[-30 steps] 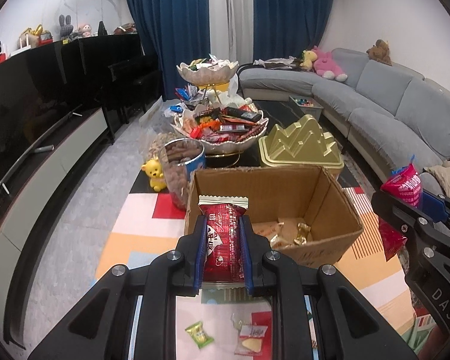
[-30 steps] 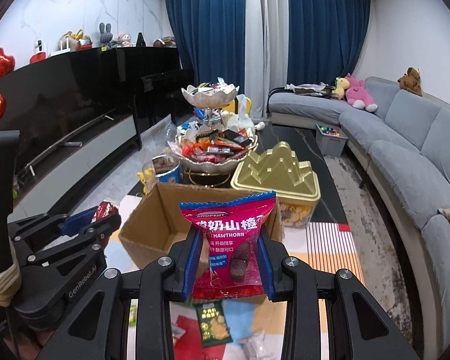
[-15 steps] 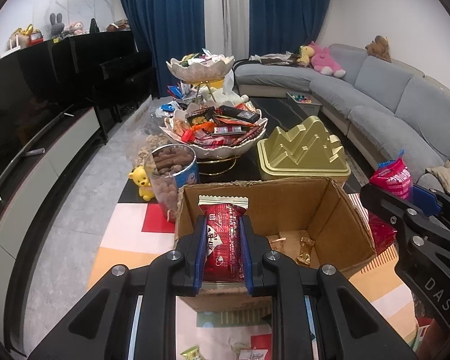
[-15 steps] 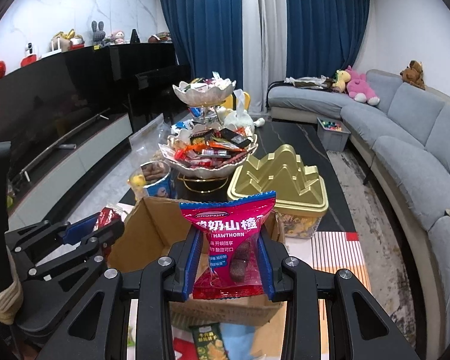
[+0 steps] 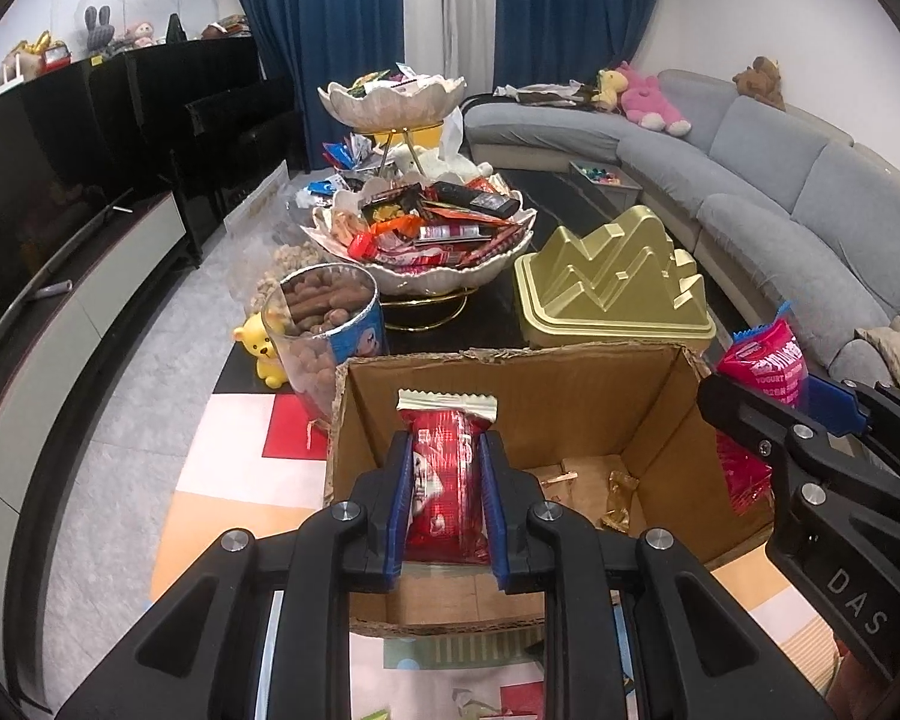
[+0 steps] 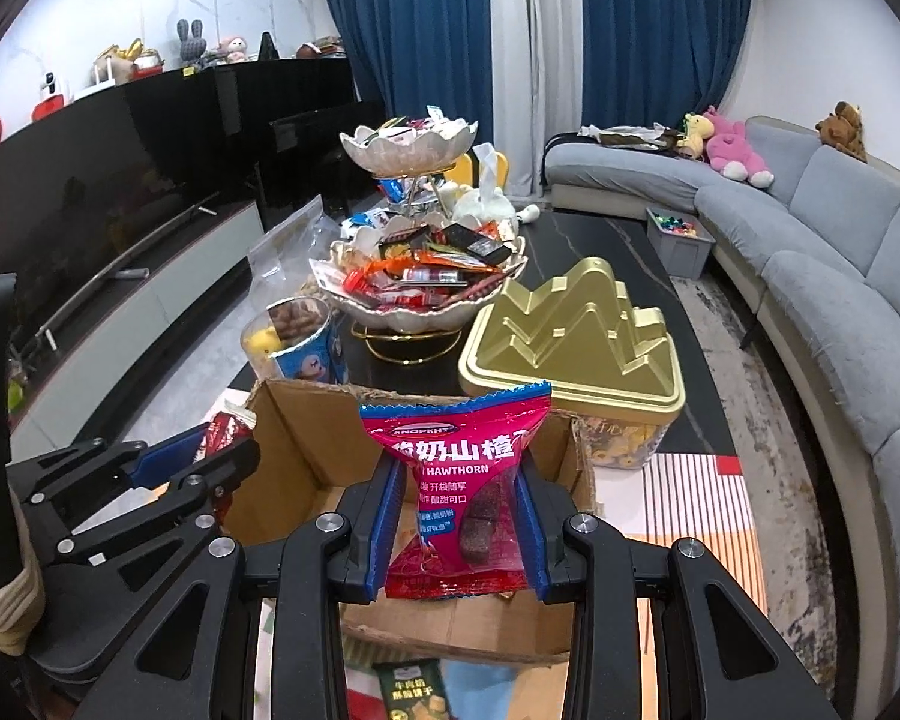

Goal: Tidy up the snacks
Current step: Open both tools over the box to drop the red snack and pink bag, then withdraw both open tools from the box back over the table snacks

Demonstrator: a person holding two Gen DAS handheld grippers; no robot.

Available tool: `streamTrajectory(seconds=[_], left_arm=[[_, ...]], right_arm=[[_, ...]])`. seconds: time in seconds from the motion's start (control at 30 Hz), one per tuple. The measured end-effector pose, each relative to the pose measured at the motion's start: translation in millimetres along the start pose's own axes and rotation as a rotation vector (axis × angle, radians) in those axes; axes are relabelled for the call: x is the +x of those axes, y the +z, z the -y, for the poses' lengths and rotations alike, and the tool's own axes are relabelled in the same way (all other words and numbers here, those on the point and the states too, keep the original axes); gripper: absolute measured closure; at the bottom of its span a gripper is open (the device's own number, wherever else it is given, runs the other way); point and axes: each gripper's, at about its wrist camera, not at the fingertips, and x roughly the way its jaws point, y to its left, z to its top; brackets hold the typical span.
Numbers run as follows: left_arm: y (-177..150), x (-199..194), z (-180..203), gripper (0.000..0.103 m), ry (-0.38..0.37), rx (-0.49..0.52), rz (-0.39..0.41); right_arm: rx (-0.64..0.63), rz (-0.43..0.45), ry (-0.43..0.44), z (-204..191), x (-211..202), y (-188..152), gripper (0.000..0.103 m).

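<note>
My left gripper [image 5: 445, 468] is shut on a red snack pack with a cream top seal [image 5: 444, 480] and holds it over the near side of an open cardboard box [image 5: 510, 384]. My right gripper [image 6: 459, 492] is shut on a pink hawthorn snack bag [image 6: 457, 480] above the same box [image 6: 294, 450]. In the left wrist view the right gripper [image 5: 768, 420] with its pink bag [image 5: 765, 363] is at the box's right wall. In the right wrist view the left gripper [image 6: 198, 456] is at the box's left. A few gold-wrapped candies [image 5: 621, 492] lie inside the box.
Behind the box stand a gold mountain-shaped tin [image 5: 612, 288], a tub of brown snacks [image 5: 330, 324], a yellow bear figure [image 5: 264, 354] and a two-tier dish piled with snacks [image 5: 426, 240]. A green snack pack [image 6: 411, 690] lies on the mat. Grey sofa [image 5: 810, 204] right, TV cabinet [image 5: 60, 312] left.
Both grippers have moved forward with their packs, so the box is closer and now lies under them. The loose packs on the mat have slipped below the left wrist view.
</note>
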Motion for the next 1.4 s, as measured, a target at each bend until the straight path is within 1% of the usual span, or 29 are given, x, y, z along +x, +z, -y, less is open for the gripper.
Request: streamTrajectory(seconds=[0.03, 0.07, 0.1, 0.13, 0.17, 0.2, 0.27, 0.3, 0.33, 0.37, 0.43, 0.6, 1.0, 1.4], left_arm=[[0, 0, 0, 0.079, 0.001, -0.001, -0.001], [0, -1, 0, 0.075, 0.004, 0.0, 0.001], [1, -1, -1, 0.068, 0.008, -0.001, 0.004], [1, -3, -2, 0.064, 0.01, -0.002, 0.009], [1, -5, -3, 0.056, 0.011, -0.005, 0.015], [2, -6, -4, 0.05, 0.013, -0.008, 0.02], [3, -9, -7, 0.043, 0.025, -0.016, 0.027], [3, -11, -8, 0.04, 0.028, -0.022, 0.029], [3, -12, -10, 0.039, 0.03, -0.028, 0.028], [3, -13, -12, 0.038, 0.03, -0.033, 0.026], [3, -15, -14, 0.037, 0.033, -0.04, 0.023], [4, -27, -14, 0.032, 0.038, -0.038, 0.039], [5, -66, -10, 0.032, 0.051, -0.022, 0.091], [-10, -97, -1, 0.031, 0.052, 0.0, 0.109]], right_arm=[[-0.002, 0.002, 0.001, 0, 0, 0, 0.067], [-0.003, 0.009, -0.001, 0, -1, 1, 0.066], [-0.006, 0.014, -0.003, -1, -2, 1, 0.066], [-0.01, 0.016, -0.004, -1, -3, 2, 0.065], [-0.013, 0.018, -0.007, -1, -4, 2, 0.061], [-0.014, 0.021, -0.013, -1, -5, 3, 0.053], [-0.01, 0.031, -0.026, 0, -9, 4, 0.044], [-0.008, 0.036, -0.035, 0, -11, 4, 0.041], [-0.007, 0.041, -0.045, 1, -13, 5, 0.038], [-0.007, 0.046, -0.052, 1, -16, 5, 0.036], [-0.006, 0.053, -0.061, 1, -20, 7, 0.036], [-0.011, 0.066, -0.069, 0, -32, 10, 0.036], [-0.002, 0.103, -0.076, -1, -67, 7, 0.036], [0.001, 0.125, -0.076, -2, -98, -8, 0.036]])
